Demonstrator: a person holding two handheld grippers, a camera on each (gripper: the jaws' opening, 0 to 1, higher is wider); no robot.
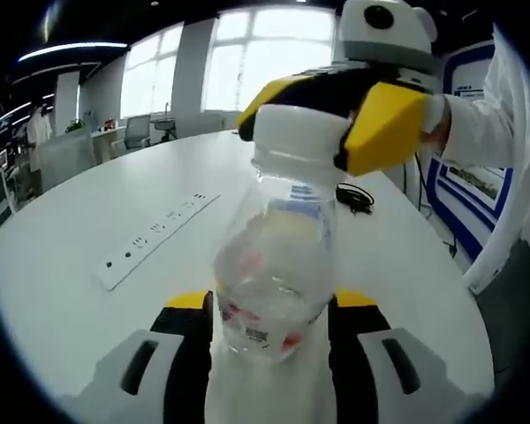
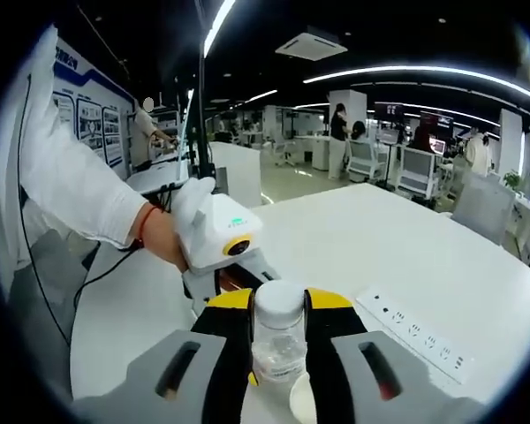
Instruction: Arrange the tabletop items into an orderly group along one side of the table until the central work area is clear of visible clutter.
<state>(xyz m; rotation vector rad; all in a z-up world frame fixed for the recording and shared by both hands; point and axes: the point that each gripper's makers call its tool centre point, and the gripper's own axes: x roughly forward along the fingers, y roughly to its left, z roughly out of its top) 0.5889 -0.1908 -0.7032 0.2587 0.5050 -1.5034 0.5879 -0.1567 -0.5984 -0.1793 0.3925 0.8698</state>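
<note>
A clear plastic bottle [image 1: 274, 291] with a red and white label stands between the jaws of my left gripper [image 1: 272, 305], which is shut on its body. My right gripper [image 1: 305, 132] comes in from the upper right, its yellow and black jaws shut on the bottle's white cap [image 1: 296, 137]. In the right gripper view the cap [image 2: 278, 305] sits between the fingers of my right gripper [image 2: 278, 300], with the clear bottle [image 2: 278, 353] below it. Just behind is my left gripper [image 2: 225, 278], held by a hand in a white sleeve.
A white power strip [image 1: 155, 234] lies on the white table [image 1: 79, 221], left of the bottle; it is also seen as the strip [image 2: 415, 336] at the right. A black cable [image 1: 353, 196] lies behind the bottle. A person in a white coat [image 1: 512, 150] stands at the table's edge.
</note>
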